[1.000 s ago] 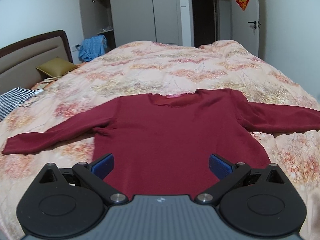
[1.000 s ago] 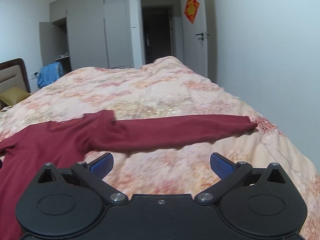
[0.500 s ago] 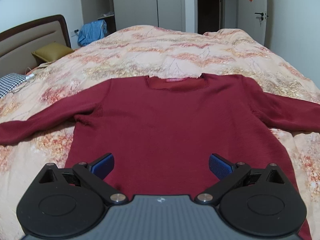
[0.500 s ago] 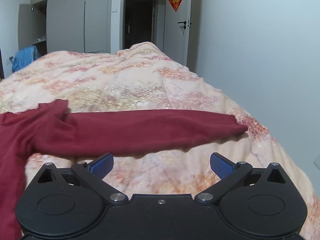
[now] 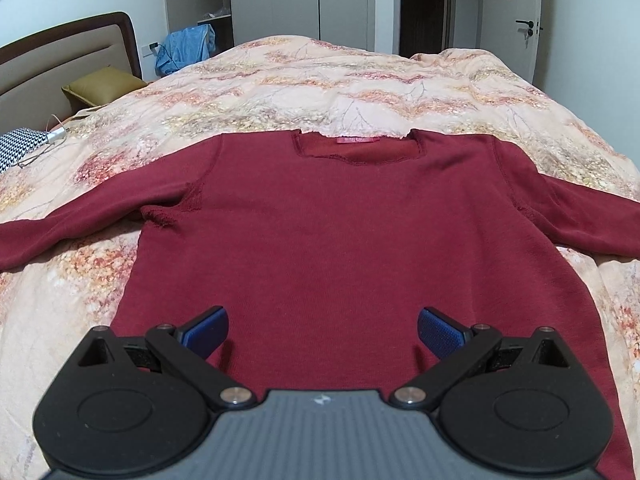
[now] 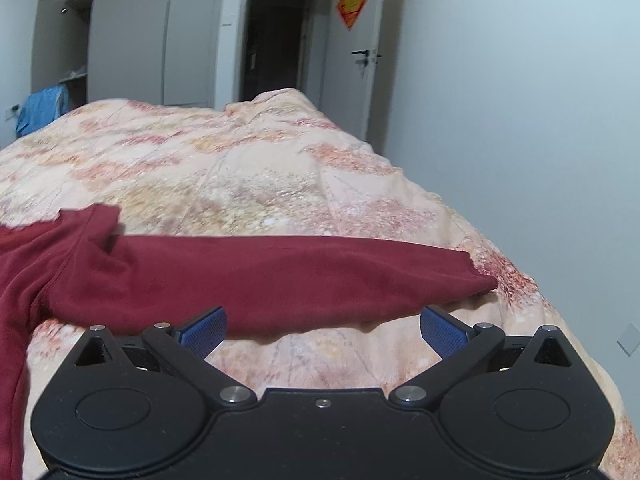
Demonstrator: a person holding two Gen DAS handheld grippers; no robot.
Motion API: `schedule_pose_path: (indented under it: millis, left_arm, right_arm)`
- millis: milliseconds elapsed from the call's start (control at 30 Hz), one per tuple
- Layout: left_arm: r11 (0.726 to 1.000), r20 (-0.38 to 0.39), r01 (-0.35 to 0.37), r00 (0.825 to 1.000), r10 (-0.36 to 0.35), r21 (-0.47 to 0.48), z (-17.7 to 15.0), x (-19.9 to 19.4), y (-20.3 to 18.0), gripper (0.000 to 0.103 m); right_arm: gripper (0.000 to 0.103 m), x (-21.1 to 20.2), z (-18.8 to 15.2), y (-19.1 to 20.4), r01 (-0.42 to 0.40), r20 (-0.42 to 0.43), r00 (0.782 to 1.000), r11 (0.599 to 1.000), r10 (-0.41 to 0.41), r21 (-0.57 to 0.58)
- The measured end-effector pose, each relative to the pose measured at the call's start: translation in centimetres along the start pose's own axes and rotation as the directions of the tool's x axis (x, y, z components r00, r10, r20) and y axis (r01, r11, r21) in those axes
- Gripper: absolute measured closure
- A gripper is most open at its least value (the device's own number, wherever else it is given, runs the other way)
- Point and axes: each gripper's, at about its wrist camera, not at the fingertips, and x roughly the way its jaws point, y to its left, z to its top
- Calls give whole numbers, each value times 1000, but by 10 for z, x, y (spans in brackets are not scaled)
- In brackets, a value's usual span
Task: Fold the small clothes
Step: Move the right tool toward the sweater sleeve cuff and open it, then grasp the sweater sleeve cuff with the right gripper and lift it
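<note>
A dark red long-sleeved sweater (image 5: 340, 232) lies flat, front up, on the bed, neck away from me and both sleeves spread out sideways. My left gripper (image 5: 322, 330) is open and empty, low over the sweater's lower body. In the right wrist view the sweater's right sleeve (image 6: 300, 276) stretches across to its cuff (image 6: 480, 280) near the bed's right edge. My right gripper (image 6: 322, 330) is open and empty, just in front of that sleeve.
The bed has a peach floral quilt (image 5: 340, 80). An olive pillow (image 5: 100, 86), a checked pillow (image 5: 16, 148) and a cable lie at the headboard on the left. Blue clothing (image 5: 184, 46) hangs by the wardrobe. A wall (image 6: 520, 120) runs close along the bed's right side.
Both grippers have moved forward and lower toward the sweater, so it looms larger. The right gripper has closed in on the right sleeve. Both stay open.
</note>
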Motion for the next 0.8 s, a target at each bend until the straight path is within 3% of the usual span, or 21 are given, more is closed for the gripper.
schedule_pose_path:
  millis: [133,233,433,567,667,733,767,800]
  left_arm:
    - [1000,-12,1,1000,-1,-6,-1,2,2,0]
    - [1000,-3,6,1000,-6,-10,2,-3,6,0]
    - [1000,21,-24,999,24,-20,17,-13,15,0]
    - [999,22,-27,999,28,-36,23,-17,23,0]
    - [999,20,-31,999,32,-37,22,-19,28,0]
    - [999,21,-36,999,37,-40,21,-21,32,0]
    - [998,21,-38,999,39,-44,21,-22,33,0]
    - [998,20,-38,999,39,-49,21,-24,35,0]
  right_arm:
    - [0,20,-3,-15,34,79,996,996,-40,78]
    - [0,53,-4,-37,46,27,998,978,-52,202]
    - [0,92,-7,-78,0,-27,1000,891,13,454]
    - [1,99,-7,-94,13,6,1000,816,-21,577]
    - [21,104,-3,-101,68,-5,997,787,-82,613]
    - [47,108,1,-102,127,-38,991,787,-131,604]
    - [53,110,3,-103,148,-54,988,788,-144,598]
    - [70,110,4,-105,158,-64,987,789,-150,594]
